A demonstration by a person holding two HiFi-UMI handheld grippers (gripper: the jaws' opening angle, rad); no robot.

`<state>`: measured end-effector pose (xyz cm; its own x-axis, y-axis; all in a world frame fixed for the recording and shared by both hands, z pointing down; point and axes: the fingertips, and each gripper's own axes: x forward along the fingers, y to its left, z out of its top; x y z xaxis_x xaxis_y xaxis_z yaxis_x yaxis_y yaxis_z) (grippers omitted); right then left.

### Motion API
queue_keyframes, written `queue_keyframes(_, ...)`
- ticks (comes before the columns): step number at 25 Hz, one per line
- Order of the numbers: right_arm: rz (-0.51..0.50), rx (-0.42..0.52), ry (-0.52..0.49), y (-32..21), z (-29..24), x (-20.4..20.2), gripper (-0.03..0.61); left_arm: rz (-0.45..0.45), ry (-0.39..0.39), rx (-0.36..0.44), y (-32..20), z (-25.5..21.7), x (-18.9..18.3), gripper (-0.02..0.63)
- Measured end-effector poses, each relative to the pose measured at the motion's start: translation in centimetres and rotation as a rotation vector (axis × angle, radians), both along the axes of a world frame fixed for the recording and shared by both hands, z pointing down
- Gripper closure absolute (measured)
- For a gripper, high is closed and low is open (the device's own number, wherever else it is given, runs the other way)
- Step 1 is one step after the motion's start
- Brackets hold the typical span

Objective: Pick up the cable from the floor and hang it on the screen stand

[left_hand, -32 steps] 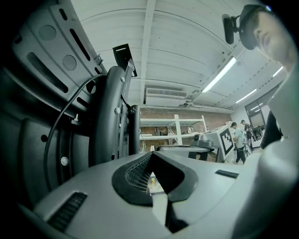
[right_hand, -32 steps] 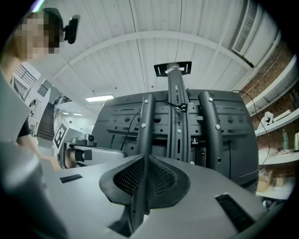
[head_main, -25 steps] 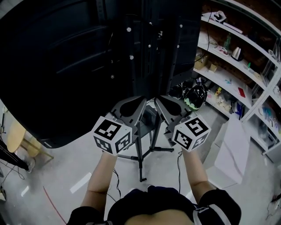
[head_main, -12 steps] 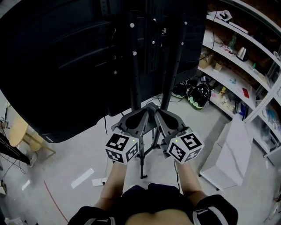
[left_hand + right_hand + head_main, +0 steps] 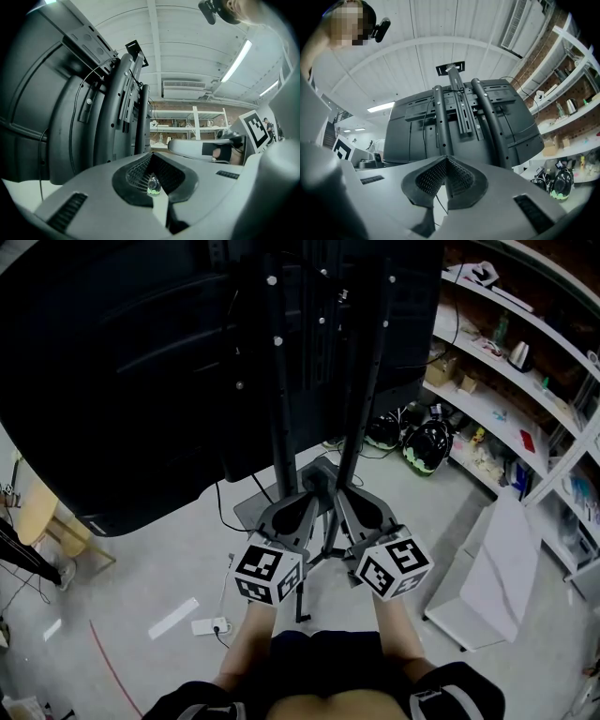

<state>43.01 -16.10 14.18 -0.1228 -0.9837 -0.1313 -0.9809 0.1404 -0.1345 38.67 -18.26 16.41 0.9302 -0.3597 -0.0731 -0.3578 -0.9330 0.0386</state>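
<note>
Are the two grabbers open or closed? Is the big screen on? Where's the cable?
Left gripper: jaws together; a tiny clear-green bit shows at the gap.
Right gripper: jaws together, empty.
Screen: mounted; only its back shows, so on or off is unknown.
Screen stand: upright.
Cable: lying on the floor, not hung yet.

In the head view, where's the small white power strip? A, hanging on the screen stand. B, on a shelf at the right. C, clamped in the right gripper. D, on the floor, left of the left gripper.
D: the white power strip lies flat on the pale floor, to the left of and lower in the picture than the left gripper, which does not touch it.
</note>
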Motion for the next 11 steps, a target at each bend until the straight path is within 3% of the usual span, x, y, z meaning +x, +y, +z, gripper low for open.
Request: queue_keyframes(11, 0.001, -0.036, -0.018, 1.4, 3.1, 2.3, 0.555, -0.056, -0.025, -0.019, 1.1, 3.1, 0.7, 0.607)
